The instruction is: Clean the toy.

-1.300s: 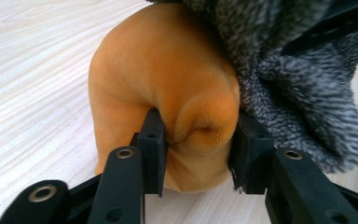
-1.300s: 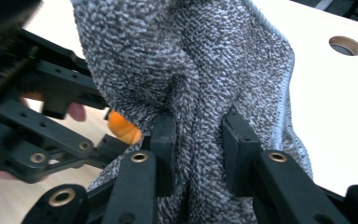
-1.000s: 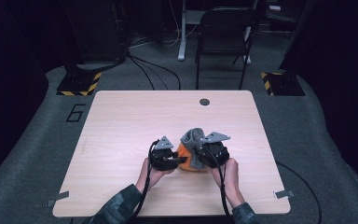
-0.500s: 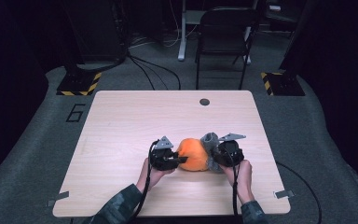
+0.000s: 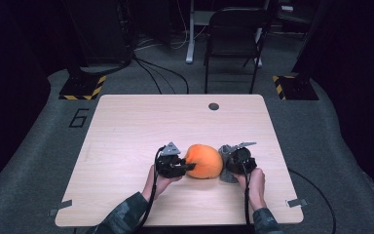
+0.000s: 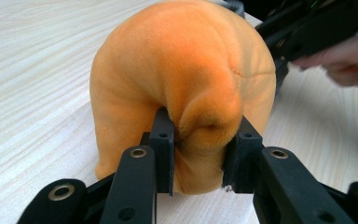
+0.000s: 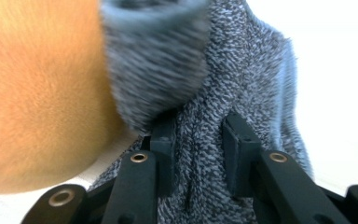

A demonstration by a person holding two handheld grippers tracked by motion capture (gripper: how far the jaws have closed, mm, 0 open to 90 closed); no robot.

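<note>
The left gripper (image 5: 187,166) is pinching a fold of an orange plush cushion (image 5: 203,161); in the left gripper view its two black jaws are squeezing a bunched lump of the orange plush (image 6: 186,88) between them, the pads sinking into the pile. The right gripper (image 5: 222,163) is clamping a grey knitted fabric (image 5: 226,175); in the right gripper view the jaws are pressing on a ridge of the speckled grey knit (image 7: 200,135), with a fuzzier grey fold above it and the orange plush just beside it on the left.

Seen from the high view, the cushion is sitting between the two grippers, touching both, on the near half of the pale wooden table (image 5: 126,126), slightly right of the middle. The grey fabric is lying against the cushion's right side, under and around the right gripper. The person's hands (image 5: 158,183) are reaching in from the near edge, camouflage-patterned sleeves at the bottom of the view.

Bare tabletop is stretching out to the left of the left gripper and across the whole far half, where a small dark round cap (image 5: 214,106) is sitting near the far edge. The right edge is lying nearer to the right gripper than the left edge to the left one. Beyond the table a dark folding chair (image 5: 233,44) is standing on the grey floor.
</note>
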